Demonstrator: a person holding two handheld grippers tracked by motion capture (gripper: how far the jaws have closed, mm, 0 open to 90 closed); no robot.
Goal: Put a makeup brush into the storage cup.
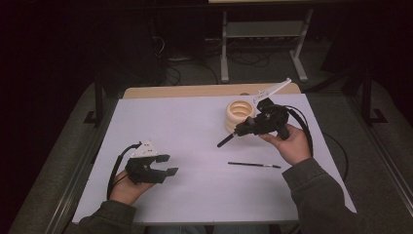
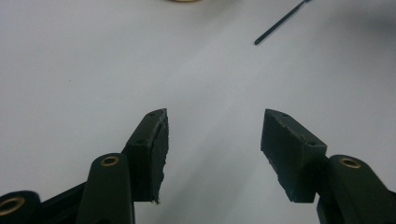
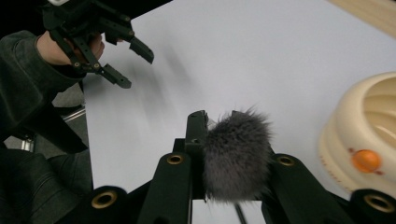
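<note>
The right gripper [image 1: 246, 127] is clamped on a brush [image 3: 237, 156]: in the right gripper view its grey bristle head sits squeezed between the two black jaws. In the high view the brush's dark handle juts out from the jaws toward the left, above the white table [image 1: 185, 126]. Just behind this gripper stands a cream ribbed holder [image 1: 238, 113], its round mouth facing up; it is close beside the gripper, though whether they touch cannot be told. A thin black stick [image 1: 253, 165] lies flat on the table in front of the right hand [image 1: 292, 144], apart from it. Well away on the near left, the left gripper [image 1: 165, 165] rests low over bare table with its jaws spread and nothing between them.
</note>
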